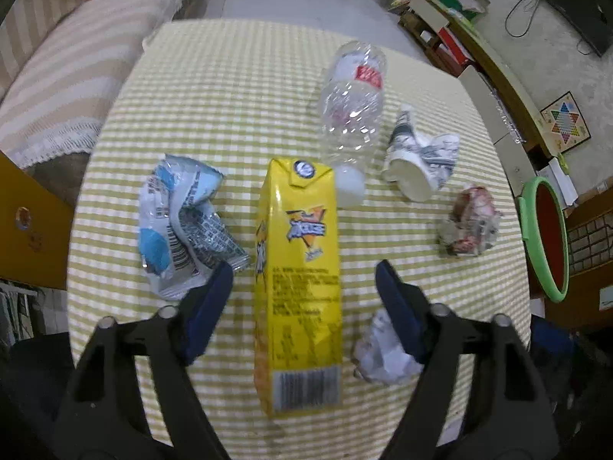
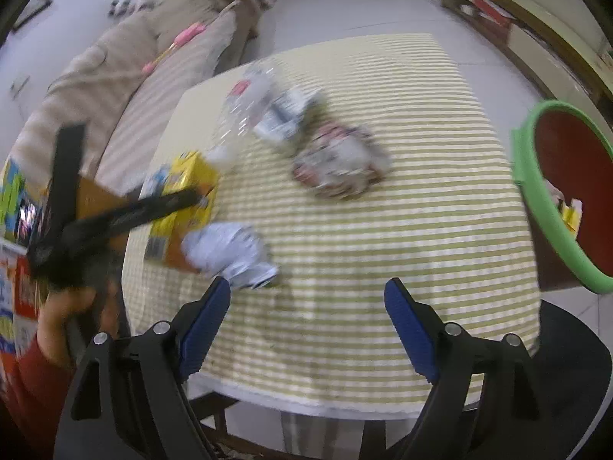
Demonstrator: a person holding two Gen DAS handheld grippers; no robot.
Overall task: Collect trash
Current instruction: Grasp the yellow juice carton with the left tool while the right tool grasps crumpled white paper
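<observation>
In the left wrist view my left gripper (image 1: 304, 272) is open, its blue pads on either side of a yellow juice carton (image 1: 300, 268) that lies flat on the checked tablecloth (image 1: 230, 88). Around it lie a crumpled blue-white wrapper (image 1: 180, 226), a clear plastic bottle (image 1: 354, 111), a crushed paper cup (image 1: 417, 161), a crumpled printed ball (image 1: 469, 226) and a white paper wad (image 1: 379, 352). My right gripper (image 2: 308, 291) is open and empty over the table's near edge. The right wrist view is blurred; it shows the carton (image 2: 184, 203), paper wad (image 2: 230, 253) and printed ball (image 2: 337, 165).
A red bin with a green rim (image 1: 548, 237) stands beside the table's right side, also in the right wrist view (image 2: 567, 191), with some yellow trash inside. A striped sofa (image 1: 65, 57) runs along the left. Shelves and boxes line the far right wall.
</observation>
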